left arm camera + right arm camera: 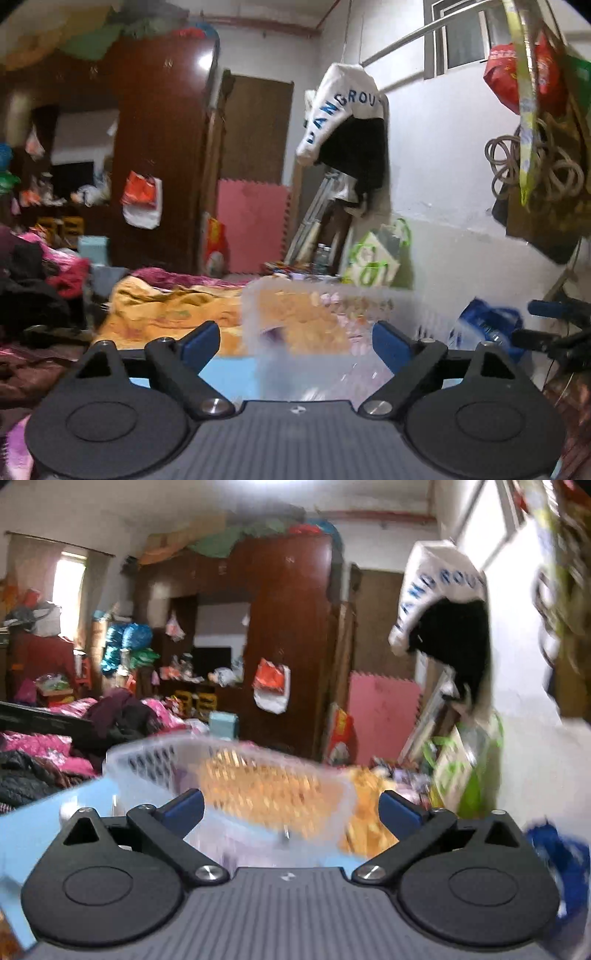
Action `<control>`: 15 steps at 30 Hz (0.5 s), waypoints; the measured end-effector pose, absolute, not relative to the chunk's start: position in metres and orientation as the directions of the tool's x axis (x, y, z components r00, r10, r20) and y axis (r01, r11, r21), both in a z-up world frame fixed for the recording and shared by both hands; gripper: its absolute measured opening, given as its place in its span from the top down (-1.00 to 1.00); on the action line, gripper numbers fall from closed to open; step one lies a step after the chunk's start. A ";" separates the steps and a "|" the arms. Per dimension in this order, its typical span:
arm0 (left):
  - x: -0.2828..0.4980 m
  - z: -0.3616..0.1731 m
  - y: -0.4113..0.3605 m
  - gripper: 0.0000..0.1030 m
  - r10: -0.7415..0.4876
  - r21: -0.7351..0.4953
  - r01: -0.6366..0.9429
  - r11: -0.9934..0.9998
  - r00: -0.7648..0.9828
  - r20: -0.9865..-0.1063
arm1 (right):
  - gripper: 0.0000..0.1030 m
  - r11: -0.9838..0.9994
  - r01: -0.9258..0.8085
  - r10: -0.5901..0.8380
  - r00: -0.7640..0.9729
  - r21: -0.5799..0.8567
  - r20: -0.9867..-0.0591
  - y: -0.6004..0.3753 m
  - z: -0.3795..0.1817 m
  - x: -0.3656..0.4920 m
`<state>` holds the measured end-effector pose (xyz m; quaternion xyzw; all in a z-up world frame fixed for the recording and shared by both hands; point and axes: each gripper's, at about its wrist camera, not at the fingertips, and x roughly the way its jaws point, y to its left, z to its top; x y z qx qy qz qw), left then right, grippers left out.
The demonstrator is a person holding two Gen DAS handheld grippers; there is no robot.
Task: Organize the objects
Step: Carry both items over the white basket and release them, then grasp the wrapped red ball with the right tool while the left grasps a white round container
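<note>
both wrist views are motion-blurred, so i note only what i can make out. landmark: the clear plastic basket (317, 325) with slotted walls, sitting on the light blue surface (229, 376).

left gripper (295, 341): jaws stand wide apart, blue pads on either side of the basket's near part, neither pad pressing on it as far as i can see. the basket fills the gap and rises beyond the fingertips.

right gripper (291, 810): jaws also spread wide. the basket (229, 775) lies ahead of and between the fingers, its rim running off to the left; no contact visible (blur makes the edges soft).

behind the basket: an orange patterned bedcover (173, 314). further behind it, a pink foam mat (251, 225) leans beside a dark wooden wardrobe (159, 147). above and right of the basket, a white garment with blue lettering (343, 110) hangs near the wall.
</note>
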<state>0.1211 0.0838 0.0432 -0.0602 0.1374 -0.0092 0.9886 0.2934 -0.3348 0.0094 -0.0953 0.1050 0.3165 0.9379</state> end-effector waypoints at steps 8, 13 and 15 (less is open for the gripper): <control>0.114 -0.008 0.100 -0.80 -0.010 -0.122 -0.036 0.992 0.934 -0.357 | -1.00 0.829 -0.558 0.511 0.734 0.032 -0.447 -0.334 -0.062 0.331; 0.125 -0.021 0.101 -0.80 -0.013 -0.119 -0.036 0.992 0.920 -0.391 | -0.99 0.833 -0.550 0.507 0.716 0.061 -0.479 -0.331 -0.069 0.348; 0.126 -0.026 0.102 -0.80 0.001 -0.114 -0.051 0.992 0.916 -0.401 | -0.82 0.845 -0.534 0.469 0.729 0.014 -0.499 -0.327 -0.071 0.353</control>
